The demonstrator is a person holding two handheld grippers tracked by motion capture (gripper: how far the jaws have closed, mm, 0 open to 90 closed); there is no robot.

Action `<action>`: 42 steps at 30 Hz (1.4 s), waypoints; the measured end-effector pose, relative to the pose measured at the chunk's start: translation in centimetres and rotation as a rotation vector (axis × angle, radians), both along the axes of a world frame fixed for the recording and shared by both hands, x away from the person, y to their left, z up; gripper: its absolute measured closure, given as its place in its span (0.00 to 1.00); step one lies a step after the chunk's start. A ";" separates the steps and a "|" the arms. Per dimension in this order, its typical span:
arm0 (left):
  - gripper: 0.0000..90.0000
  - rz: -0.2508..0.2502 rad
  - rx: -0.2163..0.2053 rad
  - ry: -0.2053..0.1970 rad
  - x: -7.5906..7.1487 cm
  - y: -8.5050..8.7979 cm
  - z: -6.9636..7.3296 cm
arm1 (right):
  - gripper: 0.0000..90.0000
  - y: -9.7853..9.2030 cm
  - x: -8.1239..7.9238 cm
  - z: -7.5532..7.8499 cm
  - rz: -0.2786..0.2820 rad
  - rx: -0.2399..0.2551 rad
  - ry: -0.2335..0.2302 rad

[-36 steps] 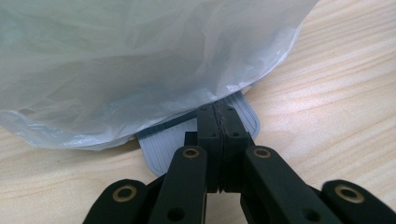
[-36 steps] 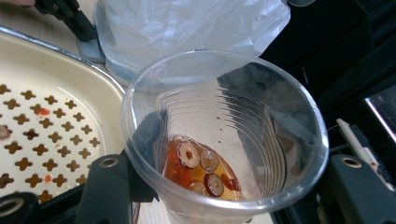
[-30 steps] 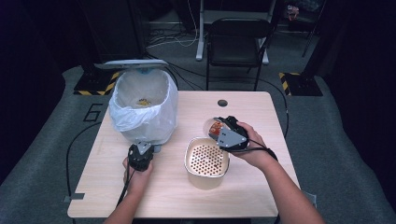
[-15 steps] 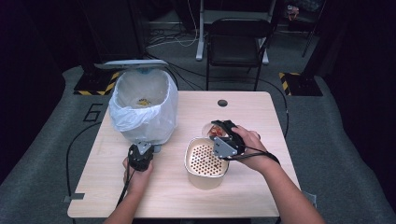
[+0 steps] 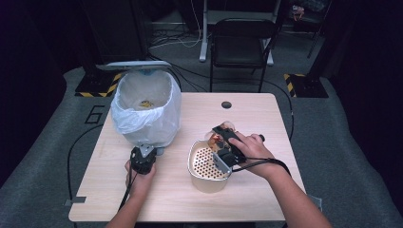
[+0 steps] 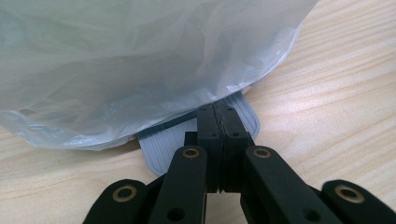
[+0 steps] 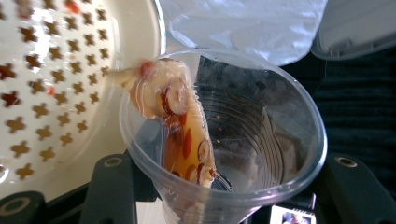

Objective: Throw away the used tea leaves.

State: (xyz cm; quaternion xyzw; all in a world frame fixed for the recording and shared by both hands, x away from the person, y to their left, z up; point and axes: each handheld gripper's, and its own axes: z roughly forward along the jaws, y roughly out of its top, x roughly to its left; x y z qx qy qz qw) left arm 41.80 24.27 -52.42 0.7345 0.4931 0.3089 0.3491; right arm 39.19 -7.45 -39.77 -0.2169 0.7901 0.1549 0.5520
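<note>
My right gripper (image 5: 222, 142) is shut on a clear plastic cup (image 7: 261, 135), tipped on its side over a cream perforated strainer bowl (image 5: 205, 164). Amber liquid with red and pale bits (image 7: 177, 126) runs over the cup's rim toward the strainer (image 7: 56, 84). In the right gripper view the black jaws stand on either side of the cup's wall. My left gripper (image 6: 217, 116) is shut, its tips resting on a grey ribbed pedal (image 6: 245, 112) that sticks out under the bag-lined bin (image 5: 147, 107). In the high view the left gripper (image 5: 145, 156) sits at the bin's front foot.
The bin's white plastic bag (image 6: 140, 60) bulges over the pedal, and its lid (image 5: 133, 65) stands open behind. Some yellow scraps lie inside the bin. A folding chair (image 5: 242, 42) stands beyond the wooden table (image 5: 266, 118), which has a cable hole (image 5: 226, 104).
My right hand has moved left and slightly down with the cup, bringing it over the strainer's rim. The left hand has stayed put.
</note>
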 end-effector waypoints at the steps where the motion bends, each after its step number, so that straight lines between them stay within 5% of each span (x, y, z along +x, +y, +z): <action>1: 0.99 0.005 0.009 -0.022 0.1 0.0 0.0 | 0.48 0.1 -0.2 -0.2 0.008 -0.015 -0.009; 4: 0.99 0.004 0.008 -0.020 0.1 0.0 0.0 | 0.48 0.4 -0.5 -0.6 0.017 -0.040 -0.043; 9: 0.99 0.008 -0.012 -0.016 0.1 -0.1 -0.1 | 0.48 1.0 -1.2 -0.9 0.073 -0.177 -0.177; 15: 0.99 0.003 -0.002 -0.010 0.0 0.0 0.0 | 0.48 1.5 -2.2 -1.1 0.140 -0.268 -0.320; 21: 0.99 0.002 -0.002 -0.010 0.1 0.0 0.0 | 0.48 1.5 -2.4 -1.9 0.190 -0.386 -0.377; 25: 0.99 0.003 -0.003 -0.009 0.0 0.0 0.0 | 0.48 1.5 -2.6 -2.0 0.206 -0.396 -0.392; 26: 0.99 0.004 -0.003 -0.009 0.0 -0.1 0.0 | 0.48 1.3 -2.6 -2.4 0.179 -0.342 -0.374; 42: 0.99 0.003 -0.002 -0.010 0.0 -0.1 0.0 | 0.48 1.6 -2.5 -1.8 0.197 -0.360 -0.362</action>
